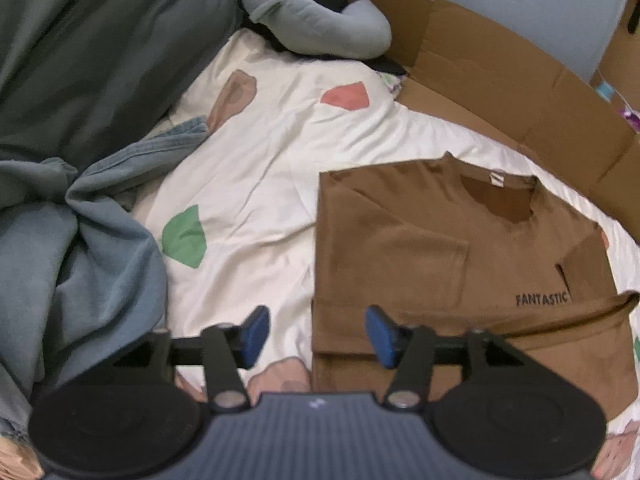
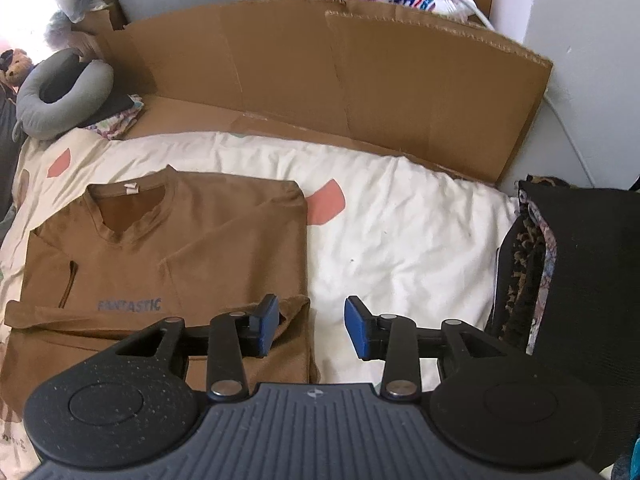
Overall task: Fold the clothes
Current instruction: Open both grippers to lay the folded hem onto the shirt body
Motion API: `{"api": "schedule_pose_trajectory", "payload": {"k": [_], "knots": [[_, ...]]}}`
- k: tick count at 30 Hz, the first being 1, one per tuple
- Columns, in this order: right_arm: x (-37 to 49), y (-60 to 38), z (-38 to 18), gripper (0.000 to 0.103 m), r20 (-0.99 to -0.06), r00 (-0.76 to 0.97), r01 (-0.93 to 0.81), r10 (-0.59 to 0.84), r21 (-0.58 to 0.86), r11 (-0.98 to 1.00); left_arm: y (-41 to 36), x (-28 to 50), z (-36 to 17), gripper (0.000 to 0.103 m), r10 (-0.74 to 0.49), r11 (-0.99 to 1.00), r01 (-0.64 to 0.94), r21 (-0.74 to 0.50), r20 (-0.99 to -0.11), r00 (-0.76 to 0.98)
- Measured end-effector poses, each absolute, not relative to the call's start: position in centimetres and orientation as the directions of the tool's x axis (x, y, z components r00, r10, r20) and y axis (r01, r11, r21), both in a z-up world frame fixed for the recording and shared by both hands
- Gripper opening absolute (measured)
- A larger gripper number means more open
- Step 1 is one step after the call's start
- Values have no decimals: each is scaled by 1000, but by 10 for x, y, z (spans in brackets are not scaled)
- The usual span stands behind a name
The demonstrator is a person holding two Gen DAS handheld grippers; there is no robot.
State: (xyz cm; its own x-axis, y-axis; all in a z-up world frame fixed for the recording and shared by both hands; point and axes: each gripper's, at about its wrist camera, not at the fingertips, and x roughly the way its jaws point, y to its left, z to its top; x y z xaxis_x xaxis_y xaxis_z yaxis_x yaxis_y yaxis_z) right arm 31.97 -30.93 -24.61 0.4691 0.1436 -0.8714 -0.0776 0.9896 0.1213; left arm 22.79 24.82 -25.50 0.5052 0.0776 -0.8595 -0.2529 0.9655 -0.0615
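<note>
A brown T-shirt (image 1: 440, 248) printed "FANTASTIC" lies flat on the white patterned bedsheet (image 1: 256, 168), collar away from me, both sides folded inward. My left gripper (image 1: 316, 334) hovers open over the shirt's left edge near the hem, nothing between its blue pads. In the right wrist view the same brown T-shirt (image 2: 168, 248) lies at the left, and my right gripper (image 2: 312, 330) stands open above its right edge, holding nothing.
A heap of grey-blue clothes (image 1: 72, 240) and a dark green garment (image 1: 100, 48) lie left of the sheet. A grey neck pillow (image 1: 320, 20) and flattened cardboard (image 2: 340, 80) sit behind. Dark patterned fabric (image 2: 560, 272) is stacked at the right.
</note>
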Motion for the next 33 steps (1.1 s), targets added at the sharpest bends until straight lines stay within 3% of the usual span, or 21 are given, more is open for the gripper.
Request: {"api": "schedule_pose_trajectory", "payload": {"k": [3, 15, 22, 26, 33], "knots": [[316, -312, -253, 54, -870, 469, -89, 152, 125, 988, 240, 228, -269, 75, 83, 973, -227, -40, -859, 505], [300, -278, -338, 73, -894, 421, -234, 152, 55, 971, 218, 224, -331, 81, 116, 991, -113, 70, -873, 474], [296, -263, -362, 74, -894, 425, -264, 141, 26, 964, 221, 223, -361, 82, 154, 988, -80, 133, -874, 460], [302, -258, -370, 79, -883, 451, -241, 126, 15, 970, 222, 229, -368, 88, 173, 985, -81, 152, -866, 470], [318, -252, -367, 80, -858, 501, -232, 112, -8, 973, 224, 242, -368, 87, 185, 983, -93, 160, -839, 511]]}}
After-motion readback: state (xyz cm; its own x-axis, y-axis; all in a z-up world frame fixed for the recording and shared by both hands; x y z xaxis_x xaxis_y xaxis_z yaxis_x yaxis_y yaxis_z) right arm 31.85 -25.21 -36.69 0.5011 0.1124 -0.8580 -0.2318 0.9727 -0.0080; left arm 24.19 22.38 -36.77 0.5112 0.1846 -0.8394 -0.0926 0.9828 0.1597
